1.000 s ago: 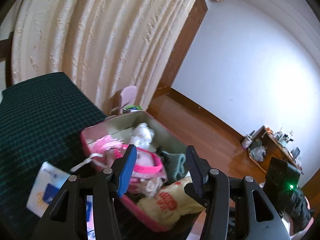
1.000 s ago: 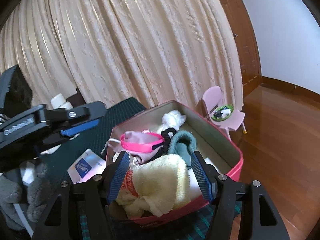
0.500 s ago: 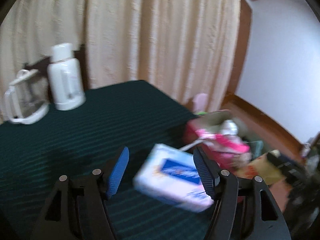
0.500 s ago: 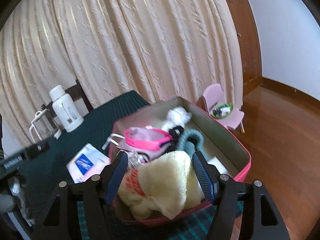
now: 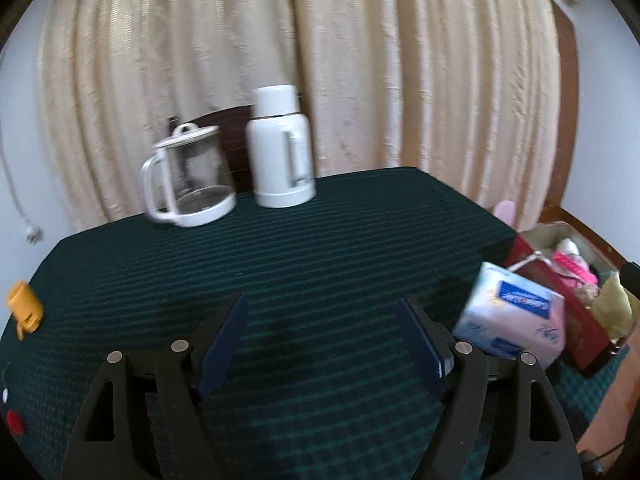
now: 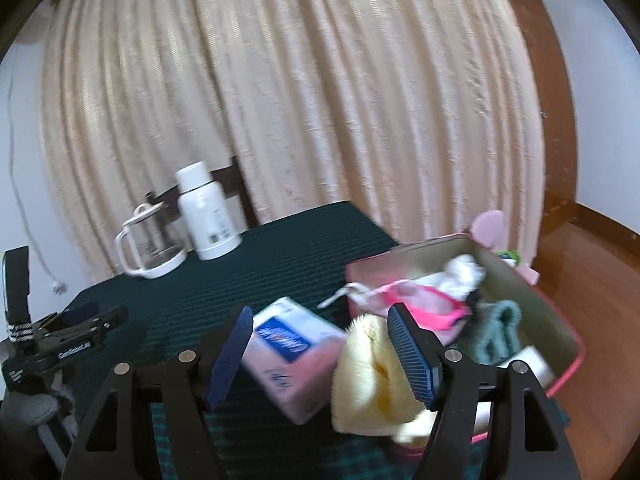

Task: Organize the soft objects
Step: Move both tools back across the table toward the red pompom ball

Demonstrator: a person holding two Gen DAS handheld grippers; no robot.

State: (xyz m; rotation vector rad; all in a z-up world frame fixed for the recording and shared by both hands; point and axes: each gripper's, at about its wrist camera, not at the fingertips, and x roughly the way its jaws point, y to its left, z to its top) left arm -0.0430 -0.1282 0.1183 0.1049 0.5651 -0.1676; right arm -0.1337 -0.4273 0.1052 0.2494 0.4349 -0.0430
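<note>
A pink box (image 6: 560,320) at the table's right edge holds soft things: a pale yellow towel (image 6: 368,376) over its near rim, a pink band (image 6: 424,308), a teal knit piece (image 6: 500,332) and a white cloth (image 6: 460,272). The box also shows in the left wrist view (image 5: 560,300). A soft tissue pack (image 6: 292,352) lies on the green cloth left of the box; it also shows in the left wrist view (image 5: 512,320). My right gripper (image 6: 320,352) is open and empty, above the pack and towel. My left gripper (image 5: 324,344) is open and empty over bare cloth.
A white thermos (image 5: 280,148) and a glass kettle (image 5: 188,180) stand at the table's back by the curtain. An orange object (image 5: 24,308) lies at the left edge. The left gripper shows at the left of the right wrist view (image 6: 72,332). A small pink chair (image 6: 492,228) stands behind the box.
My left gripper has swung left, away from the box, to face the middle of the table. My right gripper has pulled back and turned a little left; the tissue pack now sits between its fingers in view.
</note>
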